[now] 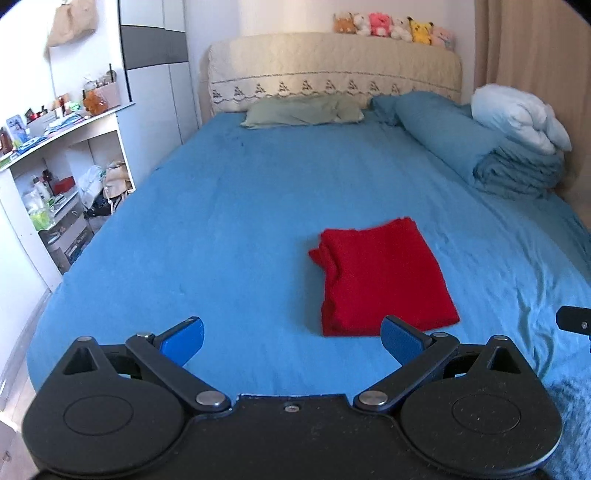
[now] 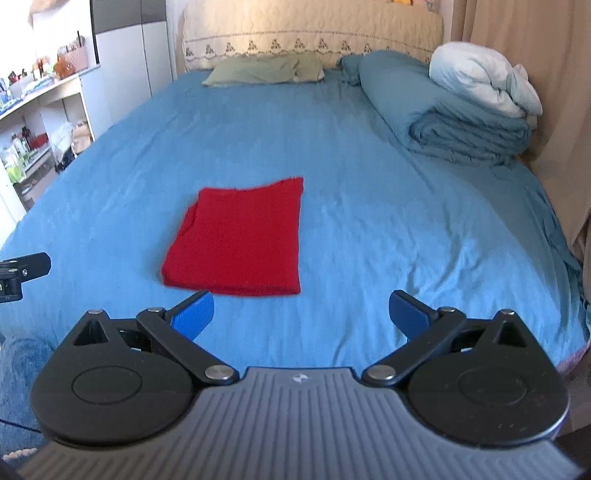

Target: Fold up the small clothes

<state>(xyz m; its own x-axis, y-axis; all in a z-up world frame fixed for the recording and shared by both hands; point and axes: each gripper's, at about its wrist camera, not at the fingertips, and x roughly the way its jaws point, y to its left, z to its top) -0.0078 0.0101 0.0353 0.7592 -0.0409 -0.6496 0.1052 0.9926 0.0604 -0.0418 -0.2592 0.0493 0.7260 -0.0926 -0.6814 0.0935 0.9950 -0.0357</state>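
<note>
In the left wrist view, the left hand-held gripper (image 1: 292,341) hangs low at 6 o'clock with its blue pads (image 1: 183,339) spread wide and nothing between them. The folded red garment (image 1: 380,282) lies flat on the blue bed sheet (image 1: 221,221) toward 4 o'clock of centre, its near edge just beyond the right-side pad. A green pillow (image 1: 303,112) rests at 12 o'clock against the beige headboard (image 1: 332,66), which carries a row of plush toys (image 1: 391,27); folded blue bedding (image 1: 517,173) with a white duvet (image 1: 517,116) on top sits at 2 o'clock, and cluttered shelves (image 1: 62,184) stand at 9 o'clock. In the right wrist view, the right hand-held gripper (image 2: 302,315) also stands wide apart and empty at 6 o'clock. The red garment (image 2: 240,240) lies toward 8 o'clock of centre, its near edge close to the left-side pad (image 2: 194,314), with a black part of the other gripper (image 2: 26,267) at 9 o'clock.
</note>
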